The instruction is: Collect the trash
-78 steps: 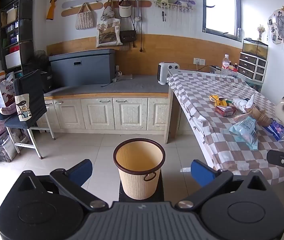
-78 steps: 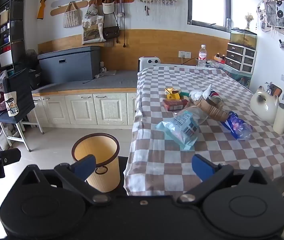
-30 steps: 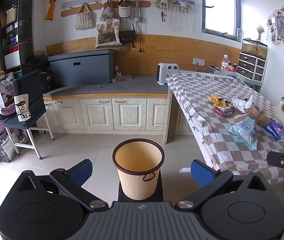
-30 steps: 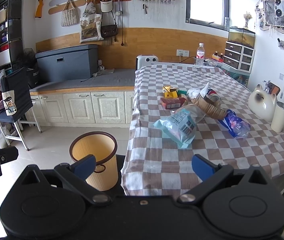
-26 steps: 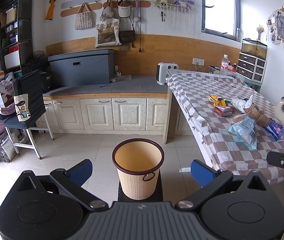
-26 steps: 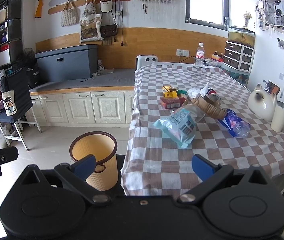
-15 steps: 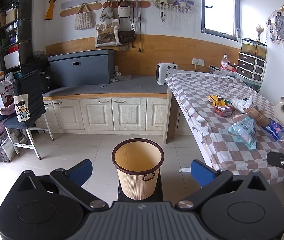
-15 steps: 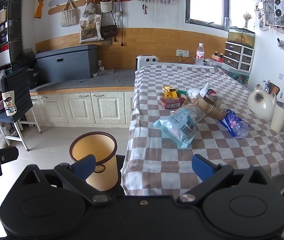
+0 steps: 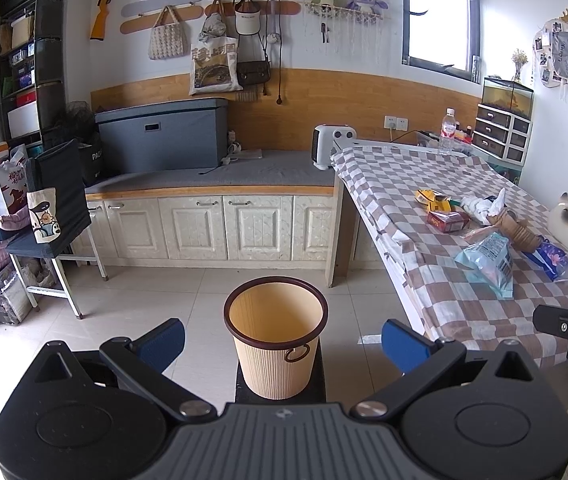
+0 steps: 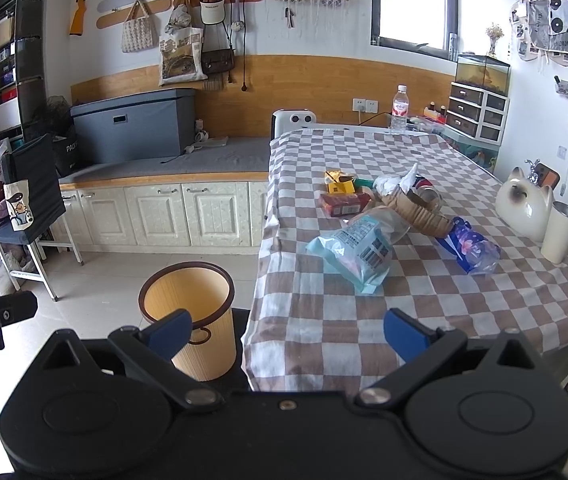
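Almost nothing has moved: left tongs (image 9: 282, 334) and right tongs (image 10: 287, 328) stay wide open, empty, so trash on the desk (image 10: 323, 320) waits uncollected.

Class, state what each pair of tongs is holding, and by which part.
Nothing is held. The left tongs and right tongs both stand open and empty.

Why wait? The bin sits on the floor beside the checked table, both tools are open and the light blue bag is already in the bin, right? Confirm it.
Not quite. The light blue bag lies on the checked table, as the right wrist view shows; the bin looks empty. The left tool and right tool are open.
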The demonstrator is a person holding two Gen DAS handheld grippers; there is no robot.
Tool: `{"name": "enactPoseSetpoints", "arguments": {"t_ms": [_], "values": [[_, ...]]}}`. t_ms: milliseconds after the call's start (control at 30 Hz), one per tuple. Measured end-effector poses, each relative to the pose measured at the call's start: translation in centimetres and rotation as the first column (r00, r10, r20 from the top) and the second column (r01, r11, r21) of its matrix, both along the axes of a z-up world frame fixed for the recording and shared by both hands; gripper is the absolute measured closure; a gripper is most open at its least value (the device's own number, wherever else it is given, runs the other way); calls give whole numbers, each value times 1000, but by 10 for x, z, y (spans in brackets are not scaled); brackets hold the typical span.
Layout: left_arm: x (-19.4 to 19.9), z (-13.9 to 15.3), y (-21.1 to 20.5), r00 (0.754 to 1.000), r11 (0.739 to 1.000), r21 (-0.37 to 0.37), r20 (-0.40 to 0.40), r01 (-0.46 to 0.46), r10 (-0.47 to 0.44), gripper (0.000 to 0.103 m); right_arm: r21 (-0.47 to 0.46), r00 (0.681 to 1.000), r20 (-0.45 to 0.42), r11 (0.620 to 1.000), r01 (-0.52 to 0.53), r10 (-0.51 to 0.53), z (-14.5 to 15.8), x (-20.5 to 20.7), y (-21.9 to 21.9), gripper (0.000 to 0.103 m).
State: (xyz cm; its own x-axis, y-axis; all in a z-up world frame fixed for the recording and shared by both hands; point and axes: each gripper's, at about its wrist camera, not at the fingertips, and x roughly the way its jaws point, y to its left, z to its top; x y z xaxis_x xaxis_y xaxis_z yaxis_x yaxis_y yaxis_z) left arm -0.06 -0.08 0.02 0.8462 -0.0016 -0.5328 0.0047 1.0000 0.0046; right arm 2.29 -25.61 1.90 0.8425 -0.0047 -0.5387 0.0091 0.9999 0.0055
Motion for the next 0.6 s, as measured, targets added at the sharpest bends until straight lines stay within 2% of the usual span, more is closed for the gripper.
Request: {"name": "enactPoseSetpoints", "arguments": {"t_ms": [600], "values": [[4, -6, -7, 1000, 1000, -4, 8, 11, -11, 0, 2, 1000, 3, 1000, 3, -3, 0, 0, 0, 0]]}}
